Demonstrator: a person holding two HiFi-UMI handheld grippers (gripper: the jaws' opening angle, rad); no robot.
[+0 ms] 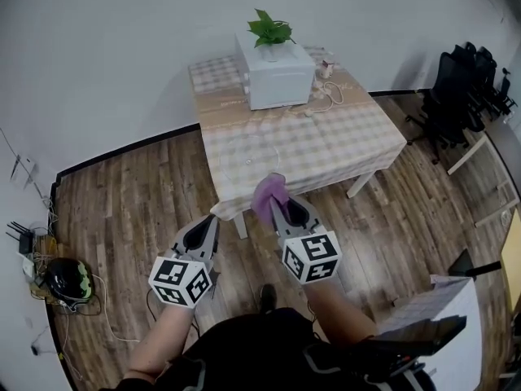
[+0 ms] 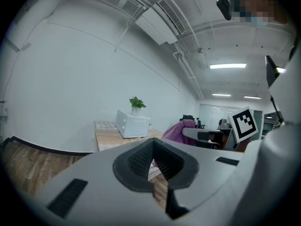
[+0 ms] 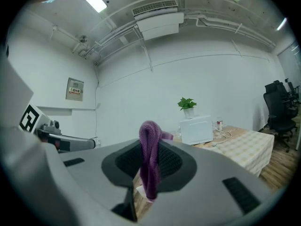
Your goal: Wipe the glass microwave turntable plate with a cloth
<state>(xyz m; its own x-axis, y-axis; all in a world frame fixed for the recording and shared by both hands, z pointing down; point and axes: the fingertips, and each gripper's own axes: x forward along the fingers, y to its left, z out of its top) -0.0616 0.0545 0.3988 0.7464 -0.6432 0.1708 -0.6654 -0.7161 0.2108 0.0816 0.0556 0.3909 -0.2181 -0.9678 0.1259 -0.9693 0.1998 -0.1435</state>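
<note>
room: wood floor [image 1: 122,218] below, white walls, and a checked-topped table [image 1: 358,141] standing ahead of both grippers.
right gripper [image 1: 279,205]: jaws clamped on a purple cloth [image 1: 269,194]. it bunches up past the tips and hangs down between the pads.
left gripper [image 1: 213,221]: jaws together with nothing between them, held just left of the right one.
glass plate [image 1: 249,156]: lies flat on the near part of the table, ahead of the right gripper and apart from it. i only make out its faint round edge.
step: i judge this the approach. the cloth is in hand, wiping is not yet begun, and both grippers look short of the plate.
next move: i'd carry the cloth forward and down onto the glass, and probably bring the left gripper in to steady the rim so the plate doesn't slide.
microwave [image 1: 278,77]: beyond the plate, far ahead of the jaws. i can't tell what, if anything, is inside.
pot [image 3: 189,112]: on top of the microwave, holding a green plant [image 1: 270,30].
risk: the plate looks close to the table's front edge, so a hard push toward me could skate it off.
</note>
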